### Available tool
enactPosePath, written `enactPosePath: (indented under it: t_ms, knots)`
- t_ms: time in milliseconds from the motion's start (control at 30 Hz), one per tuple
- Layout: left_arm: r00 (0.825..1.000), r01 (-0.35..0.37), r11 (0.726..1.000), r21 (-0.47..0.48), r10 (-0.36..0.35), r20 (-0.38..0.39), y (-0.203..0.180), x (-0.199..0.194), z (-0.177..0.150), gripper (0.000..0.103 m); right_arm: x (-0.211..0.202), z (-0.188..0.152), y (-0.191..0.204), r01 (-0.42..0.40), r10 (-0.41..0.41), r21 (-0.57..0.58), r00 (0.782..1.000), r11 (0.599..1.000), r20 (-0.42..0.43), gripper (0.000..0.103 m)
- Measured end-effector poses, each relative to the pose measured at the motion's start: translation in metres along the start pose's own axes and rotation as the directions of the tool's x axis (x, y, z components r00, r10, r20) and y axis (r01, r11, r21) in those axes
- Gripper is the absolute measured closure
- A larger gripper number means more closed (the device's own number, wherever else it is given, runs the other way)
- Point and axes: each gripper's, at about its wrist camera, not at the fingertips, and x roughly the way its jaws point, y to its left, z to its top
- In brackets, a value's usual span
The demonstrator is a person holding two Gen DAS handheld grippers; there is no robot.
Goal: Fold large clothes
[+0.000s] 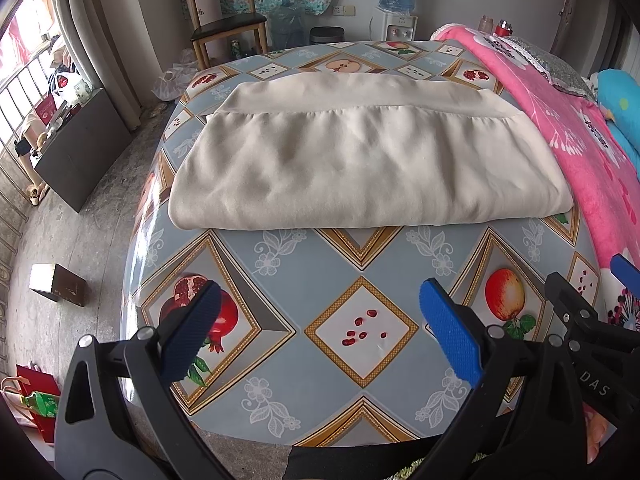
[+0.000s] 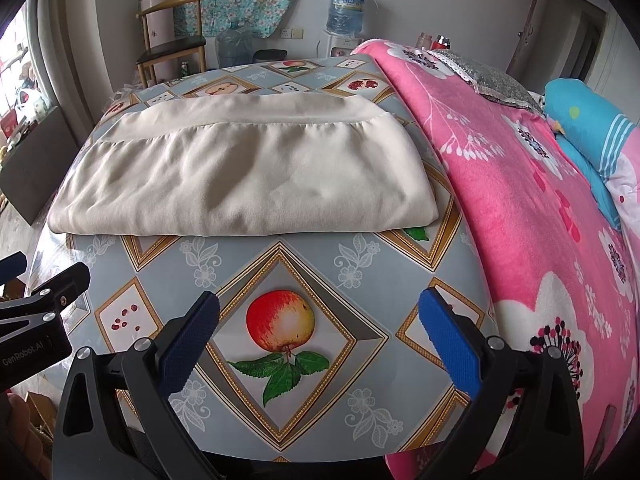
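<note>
Fruit-patterned table [image 1: 340, 264], folded cream garment [image 1: 360, 160] on it, pink blanket [image 2: 520, 200] alongside

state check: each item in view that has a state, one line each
cream garment: folded into a flat stack, lying on the table, untouched
left gripper: open, empty, over the tablecloth
right gripper: open, empty, over the printed apple
pink blanket: spread out beside the table

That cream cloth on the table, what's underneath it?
The folded cream cloth lies on the fruit-patterned tablecloth, which shows all around it. Whatever the print shows beneath the cloth is covered. Neither claw touches it.
</note>
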Motion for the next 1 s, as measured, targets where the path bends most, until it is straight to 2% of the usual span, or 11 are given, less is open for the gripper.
enactPosePath:
  t_ms: [1000]
  knots:
    - [1.000, -0.001, 1.000, -0.003, 0.001, 0.004, 0.0029, -0.0014, 0.0017, 0.007, -0.0006, -0.0005, 0.0014, 0.003, -0.003, -0.002, 1.000, 1.000, 0.002, 0.006]
